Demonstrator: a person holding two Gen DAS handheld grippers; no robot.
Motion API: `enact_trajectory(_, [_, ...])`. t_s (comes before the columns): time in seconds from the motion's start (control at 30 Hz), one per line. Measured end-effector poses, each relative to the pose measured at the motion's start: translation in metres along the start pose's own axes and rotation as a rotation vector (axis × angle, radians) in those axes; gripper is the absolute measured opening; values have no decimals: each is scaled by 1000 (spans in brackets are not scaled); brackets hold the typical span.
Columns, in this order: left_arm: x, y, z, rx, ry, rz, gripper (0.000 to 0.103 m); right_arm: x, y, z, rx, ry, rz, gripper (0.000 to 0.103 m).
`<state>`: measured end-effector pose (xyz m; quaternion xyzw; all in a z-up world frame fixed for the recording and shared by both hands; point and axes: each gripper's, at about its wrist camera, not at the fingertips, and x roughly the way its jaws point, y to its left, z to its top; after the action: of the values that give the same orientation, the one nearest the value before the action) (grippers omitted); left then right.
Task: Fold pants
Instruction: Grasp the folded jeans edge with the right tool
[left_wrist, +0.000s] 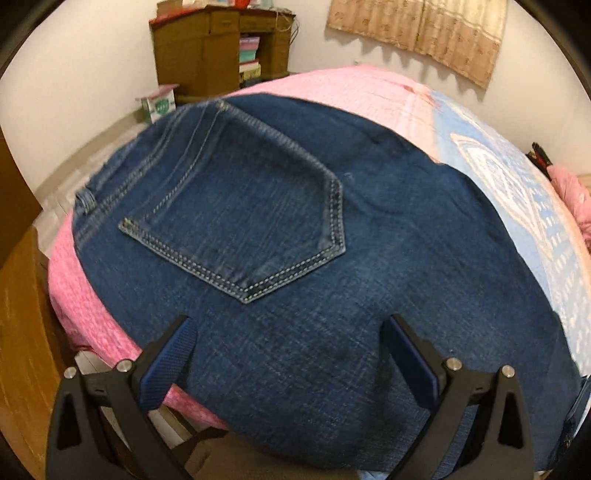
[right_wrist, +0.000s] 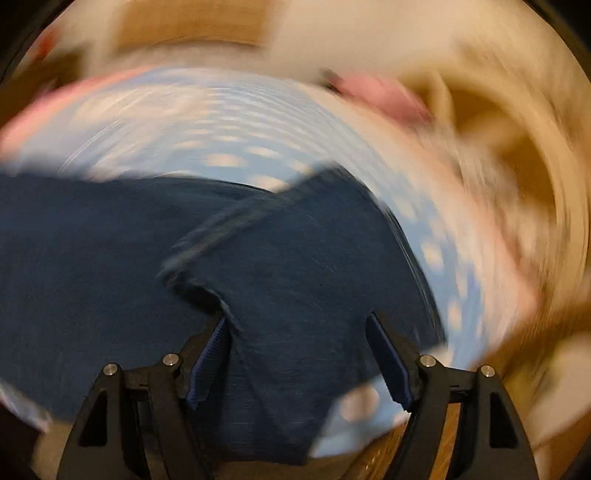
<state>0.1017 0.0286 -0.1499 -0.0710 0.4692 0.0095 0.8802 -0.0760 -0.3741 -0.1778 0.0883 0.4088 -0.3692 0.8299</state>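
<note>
Denim fills your view: the jeans (left_wrist: 332, 258) lie on the pink and blue bedspread (left_wrist: 369, 96), apparently folded leg over leg. Your left gripper (left_wrist: 290, 328) and right gripper (right_wrist: 297, 325) both gape, holding nothing. Lengthwise folds look still to do.

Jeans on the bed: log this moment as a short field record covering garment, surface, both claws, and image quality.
garment: dark blue jeans, back pocket facing up
surface: bed with pink and light blue bedding
left claw: open, over the jeans, gripping nothing
right claw: open, denim lies between its fingers, no pinch visible
background: wooden shelf unit by the wall
image quality: left wrist view fairly sharp; right wrist view heavily motion-blurred
</note>
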Motion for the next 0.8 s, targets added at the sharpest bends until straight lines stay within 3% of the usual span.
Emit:
enact_trajectory(0.1, [1, -1, -1, -4, 6, -3, 103, 12, -57, -4, 289, 75, 50, 75])
enact_trajectory(0.13, [3, -1, -2, -3, 10, -2, 103, 12, -69, -6, 355, 75, 123, 75])
enact_trajectory(0.2, [3, -2, -3, -1, 17, 2, 103, 11, -80, -6, 421, 57, 253, 75])
enact_trajectory(0.3, [3, -3, -5, 0, 17, -2, 103, 15, -86, 0, 467, 52, 349, 75])
enact_trajectory(0.4, [8, -4, 4, -7, 22, -9, 103, 26, -103, -1, 593, 89, 460, 75])
enact_trajectory(0.43, [9, -3, 4, -7, 23, -8, 103, 28, -108, -3, 625, 105, 469, 75])
enact_trajectory(0.47, [9, -3, 4, -6, 22, -6, 103, 23, -116, -2, 644, 110, 403, 75])
enact_trajectory(0.53, [9, -3, 4, -4, 21, -1, 103, 2, -135, 1, 645, 64, 113, 75])
enact_trajectory(0.57, [9, -4, 4, -5, 21, 0, 103, -13, -142, 6, 642, 11, 28, 75])
enact_trajectory(0.63, [11, -4, 4, -10, 24, 1, 103, -28, -140, 22, 577, -78, 120, 75])
enact_trajectory(0.7, [13, -4, 4, -17, 26, 3, 103, -31, -114, 46, 390, -77, 274, 75])
enact_trajectory(0.8, [14, -3, 4, -17, 24, 6, 103, -28, -64, 71, 143, -62, 474, 60])
